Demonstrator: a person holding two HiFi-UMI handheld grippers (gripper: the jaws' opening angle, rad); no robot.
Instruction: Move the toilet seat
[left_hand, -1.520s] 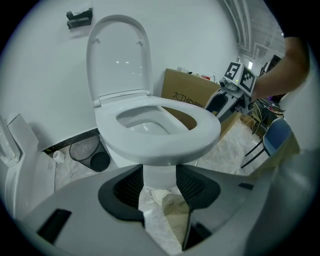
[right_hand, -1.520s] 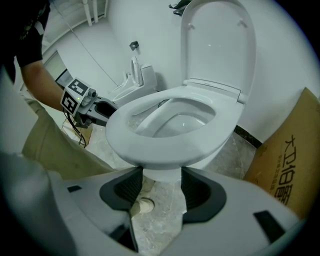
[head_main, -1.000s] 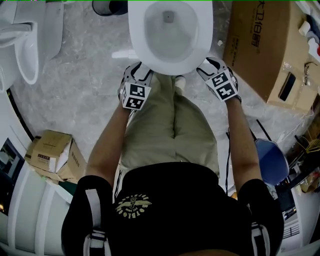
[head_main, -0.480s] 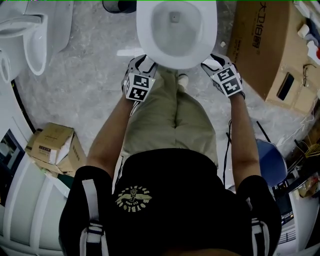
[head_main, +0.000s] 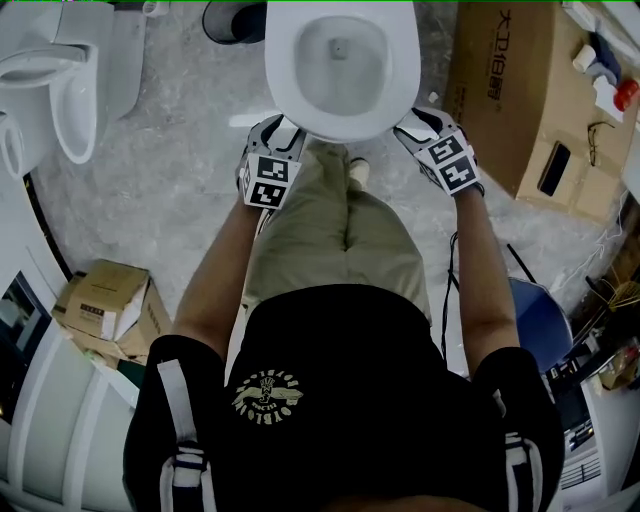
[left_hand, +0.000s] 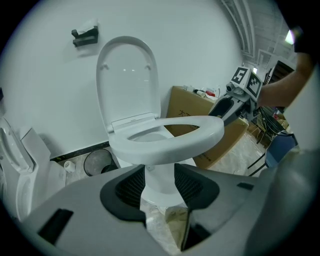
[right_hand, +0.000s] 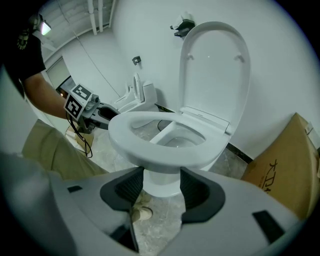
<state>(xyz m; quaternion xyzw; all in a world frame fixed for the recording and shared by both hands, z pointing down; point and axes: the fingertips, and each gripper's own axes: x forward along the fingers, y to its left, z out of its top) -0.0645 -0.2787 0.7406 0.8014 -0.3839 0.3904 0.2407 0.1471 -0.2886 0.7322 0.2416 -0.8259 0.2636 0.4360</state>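
Seat: white toilet seat is hinged at the back of the toilet, which stands on the floor against the wall. Its front rim lies nearest the person and seems raised a little off the bowl.
Lid: the lid stands upright against the wall behind the seat.
Left gripper: the left gripper is at the front left of the seat rim. In its own view the jaws stand apart and have just been closing a little. Only the toilet's base shows in the gap between them. The seat rim crosses just above their tips. I cannot tell whether it rests on them.
Right gripper: the right gripper is at the front right of the rim. Its jaws are also apart with nothing pressed between the pads, and the seat rim sits just over their tips.
Person: the person stands at the front of the bowl in khaki trousers, with one shoe showing below the rim.
Surroundings: a large cardboard box lies on the floor to the right of the toilet. A dark bin stands by the wall to its left. Another toilet sits at the floor's left edge, and a small carton lies nearer the person.
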